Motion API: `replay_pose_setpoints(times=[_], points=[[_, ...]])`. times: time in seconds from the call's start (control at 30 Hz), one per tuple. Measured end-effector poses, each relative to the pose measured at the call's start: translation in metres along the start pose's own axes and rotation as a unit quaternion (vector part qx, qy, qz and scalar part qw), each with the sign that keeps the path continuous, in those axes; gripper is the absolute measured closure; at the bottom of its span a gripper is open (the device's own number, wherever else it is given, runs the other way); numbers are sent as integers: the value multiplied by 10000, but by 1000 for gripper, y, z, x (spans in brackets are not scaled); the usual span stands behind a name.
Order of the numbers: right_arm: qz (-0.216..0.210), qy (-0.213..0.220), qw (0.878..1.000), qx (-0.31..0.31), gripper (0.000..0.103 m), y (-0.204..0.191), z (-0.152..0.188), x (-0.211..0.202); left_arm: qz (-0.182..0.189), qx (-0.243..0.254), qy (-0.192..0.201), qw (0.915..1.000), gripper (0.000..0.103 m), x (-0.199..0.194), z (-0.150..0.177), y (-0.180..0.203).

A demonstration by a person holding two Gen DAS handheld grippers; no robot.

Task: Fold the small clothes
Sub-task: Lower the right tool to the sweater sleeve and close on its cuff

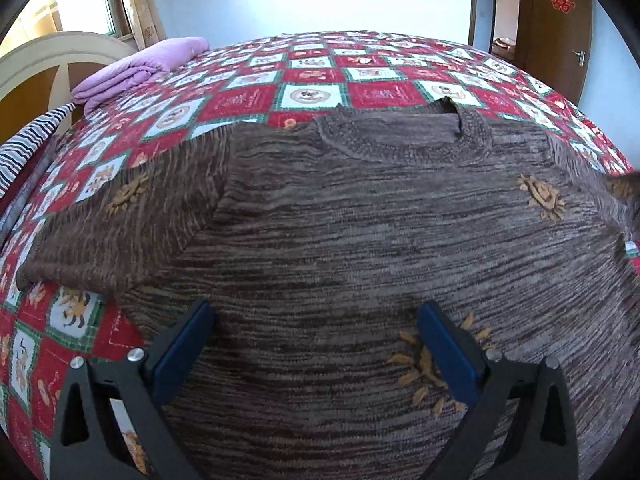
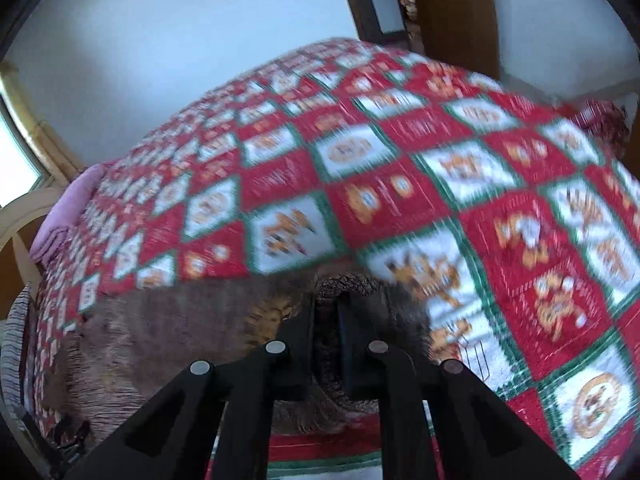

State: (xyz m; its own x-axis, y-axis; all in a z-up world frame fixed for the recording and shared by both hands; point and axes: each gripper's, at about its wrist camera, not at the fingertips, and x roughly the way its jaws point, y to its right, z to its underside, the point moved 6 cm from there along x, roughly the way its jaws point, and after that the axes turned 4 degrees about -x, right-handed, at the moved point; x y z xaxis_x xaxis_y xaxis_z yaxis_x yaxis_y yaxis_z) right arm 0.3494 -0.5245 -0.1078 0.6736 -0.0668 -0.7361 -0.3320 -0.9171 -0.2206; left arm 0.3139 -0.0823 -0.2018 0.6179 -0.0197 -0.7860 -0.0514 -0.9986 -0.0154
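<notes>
- Left wrist view: the left gripper (image 1: pixel 316 344) hangs over the brown sweater (image 1: pixel 360 240), jaws wide, gripping nothing.
- The sweater lies spread on the red patchwork quilt (image 1: pixel 304 76) — collar away from the camera.
- The right gripper (image 2: pixel 326 312) is pinched onto a sweater sleeve (image 2: pixel 344 284) — this view is blurred.

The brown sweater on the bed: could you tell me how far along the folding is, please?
Done: brown sweater lies spread on the quilt, left sleeve unfolded. In hand: right gripper is shut on its right sleeve; left gripper is open above it. All folds remain.
</notes>
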Motion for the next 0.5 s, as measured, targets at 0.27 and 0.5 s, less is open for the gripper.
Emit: replay_pose_setpoints(times=[0.27, 0.5], points=[[34, 318, 9954, -899, 93, -83, -36, -54, 89, -124, 118, 9998, 0, -5, 0, -7], [-197, 507, 9867, -1530, 93, -166, -43, -83, 177, -194, 179, 9995, 0, -7, -1, -9]])
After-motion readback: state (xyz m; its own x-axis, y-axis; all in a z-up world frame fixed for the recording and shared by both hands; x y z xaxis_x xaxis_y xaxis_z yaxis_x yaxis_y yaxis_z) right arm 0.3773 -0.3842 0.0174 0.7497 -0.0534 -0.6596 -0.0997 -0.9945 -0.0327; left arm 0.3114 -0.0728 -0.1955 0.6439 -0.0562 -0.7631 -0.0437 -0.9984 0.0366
